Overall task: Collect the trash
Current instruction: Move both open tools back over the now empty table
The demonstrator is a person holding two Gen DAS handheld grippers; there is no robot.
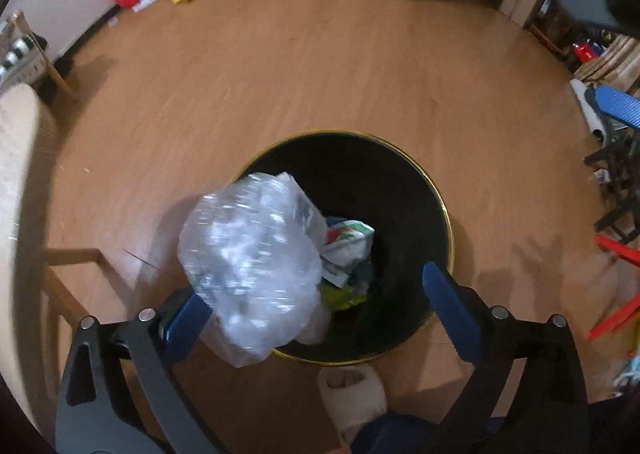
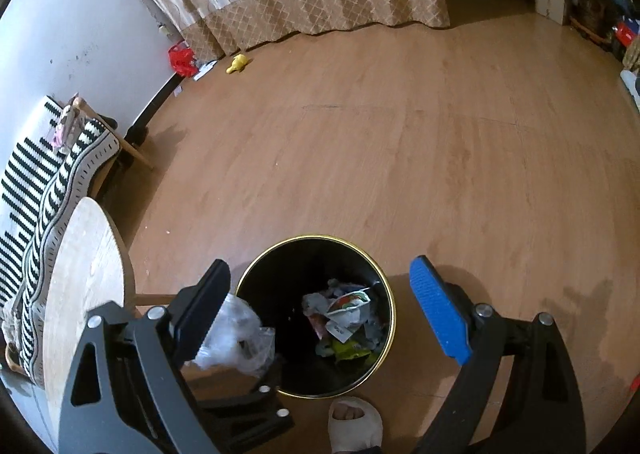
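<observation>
Left gripper (image 1: 312,294): black frame with blue pads, fingers spread wide above the near rim of the bin; nothing is pressed between the pads.
Clear crumpled plastic bag (image 1: 256,266): blurred, free of both pads, just beside the left pad and overlapping the bin's near-left rim; in the right wrist view it shows at the bin's left side (image 2: 236,338), partly behind a gripper finger.
Round black waste bin with a gold rim (image 1: 400,190): stands on the wooden floor (image 1: 280,86), mouth open upward, directly below both grippers.
Bin contents: crumpled printed paper and wrappers (image 2: 344,318) with a yellow-green scrap, lying on the bottom towards the near-right wall.
Right gripper (image 2: 320,310): fingers wide apart and bare, one either side of the bin's mouth.
Person's foot in a pale open-toed slipper (image 2: 354,422): on the floor just at the bin's near rim.
Round light wooden table (image 2: 80,286): left of the bin, near it; contact cannot be told.
</observation>
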